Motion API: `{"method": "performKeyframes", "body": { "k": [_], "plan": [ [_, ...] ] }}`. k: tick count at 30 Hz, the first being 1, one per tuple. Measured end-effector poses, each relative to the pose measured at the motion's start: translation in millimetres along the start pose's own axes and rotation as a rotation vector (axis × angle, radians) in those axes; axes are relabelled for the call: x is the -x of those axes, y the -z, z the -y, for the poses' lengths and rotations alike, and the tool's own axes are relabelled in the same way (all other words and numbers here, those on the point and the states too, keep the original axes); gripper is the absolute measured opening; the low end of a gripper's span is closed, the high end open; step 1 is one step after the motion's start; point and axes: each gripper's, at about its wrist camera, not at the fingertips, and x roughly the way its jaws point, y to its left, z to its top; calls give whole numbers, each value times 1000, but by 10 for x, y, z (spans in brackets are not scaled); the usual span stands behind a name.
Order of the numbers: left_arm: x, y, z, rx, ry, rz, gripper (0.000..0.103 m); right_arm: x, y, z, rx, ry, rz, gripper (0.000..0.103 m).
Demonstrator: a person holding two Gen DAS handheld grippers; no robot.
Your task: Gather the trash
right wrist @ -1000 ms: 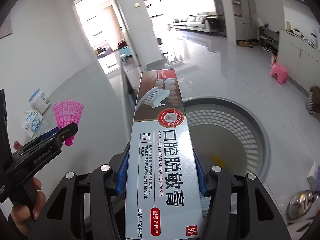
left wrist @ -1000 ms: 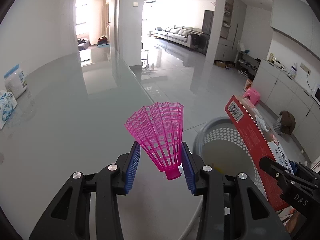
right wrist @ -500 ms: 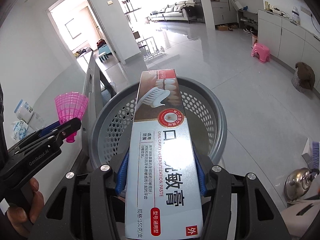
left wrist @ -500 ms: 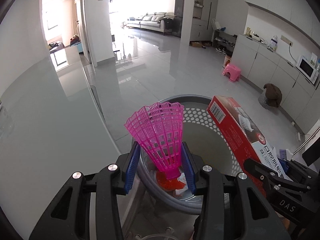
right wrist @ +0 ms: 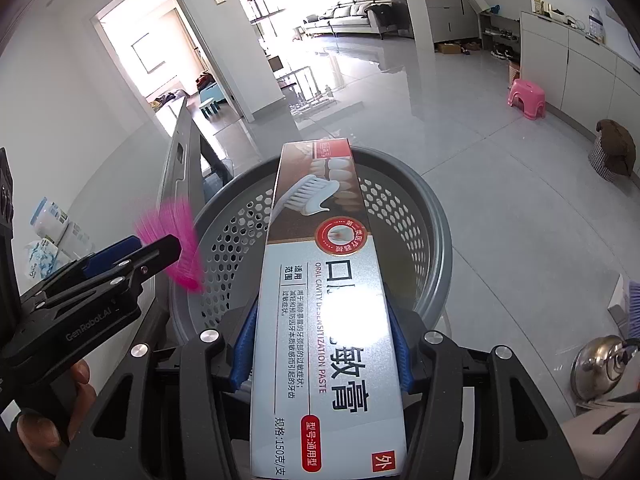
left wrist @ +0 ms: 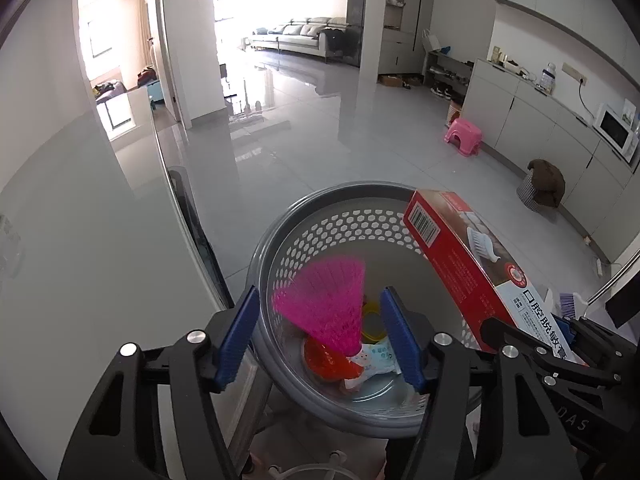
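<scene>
A grey perforated trash basket [left wrist: 340, 216] stands on the floor beside the table; it also shows in the right wrist view [right wrist: 436, 240]. My left gripper [left wrist: 320, 336] is open above it, and the pink shuttlecock [left wrist: 326, 304] is blurred between the spread jaws, falling free; it also shows in the right wrist view [right wrist: 180, 244]. My right gripper [right wrist: 322, 348] is shut on a toothpaste box [right wrist: 320, 300], held over the basket; the box also shows in the left wrist view [left wrist: 472, 276]. Wrappers [left wrist: 360, 360] lie in the basket bottom.
The grey glass table [left wrist: 80, 260] edge runs along the left of the basket. White packets [right wrist: 52, 232] lie on the table. A pink stool [left wrist: 464, 136], a covered bin [left wrist: 540, 192] and a kettle [right wrist: 600, 368] stand on the floor to the right.
My left gripper opened over the basket and let go of the shuttlecock, which is dropping. Both grippers moved further over the basket. The right gripper still holds the box.
</scene>
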Motion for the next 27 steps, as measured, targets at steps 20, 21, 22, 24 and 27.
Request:
{"method": "performKeyframes", "body": {
  "k": [20,21,22,24,27],
  "plan": [
    [221,70,-66,23,-57,28,72,182,86,30,-10,-29,45,65],
    [237,75,-66,25,-59,30,73,193,96,31,-11,-32,46,65],
    [249,83,-66,26,-61,32,74,205,88,44,-11,-34,46,65],
    [265,66,-51,28,-66,37,76,221,96,49,-11,-37,50,66],
    [306,81,-83,33,-73,47,79,246,121,67,-10,-41,55,66]
  ]
}}
